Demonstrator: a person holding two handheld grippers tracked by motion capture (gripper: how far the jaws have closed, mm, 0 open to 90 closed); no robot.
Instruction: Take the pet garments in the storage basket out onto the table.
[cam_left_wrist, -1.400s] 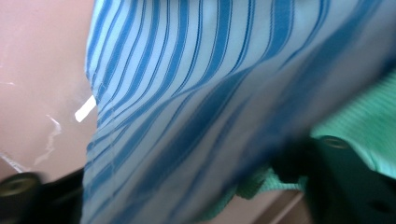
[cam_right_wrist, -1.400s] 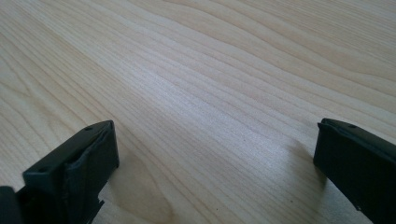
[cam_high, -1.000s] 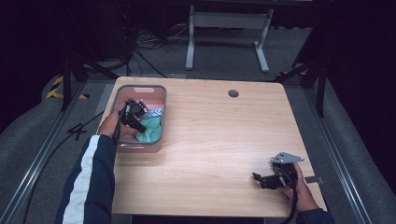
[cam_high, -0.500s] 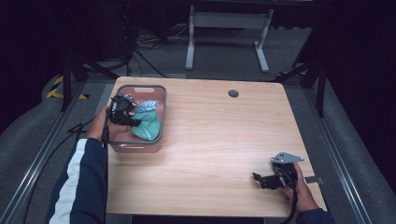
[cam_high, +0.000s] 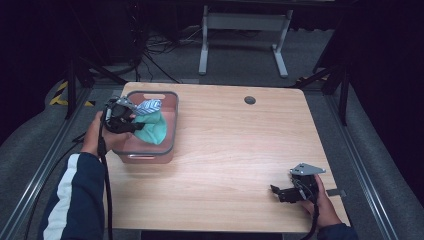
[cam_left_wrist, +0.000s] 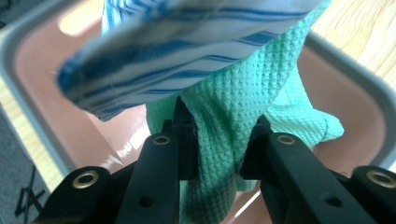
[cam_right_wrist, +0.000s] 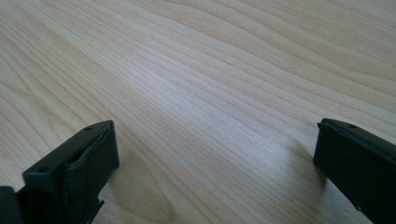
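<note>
Left tongs (cam_high: 134, 124) are clenched on the green waffle cloth (cam_left_wrist: 219, 140), its fabric pinched between both jaws, held up over the pink tub (cam_high: 170, 131) at about 10 o'clock on the desk (cam_high: 240, 150). A blue-striped cloth (cam_left_wrist: 187, 46) drapes above the green one, touching it. Right tongs (cam_right_wrist: 215, 154) are released, jaws wide apart, resting low at 5 o'clock. Judging by this, the lifting-out step is under way; next the cloth must clear the tub's rim without dragging the striped one along.

The soft green cloth (cam_left_wrist: 224, 116) has a bumpy waffle weave. The blue-striped white cloth (cam_left_wrist: 187, 56) is thin and smooth. The pink plastic tub (cam_left_wrist: 359, 112) looks shiny. The light wooden table (cam_right_wrist: 210, 84) is smooth and matt, with wavy grain lines.
</note>
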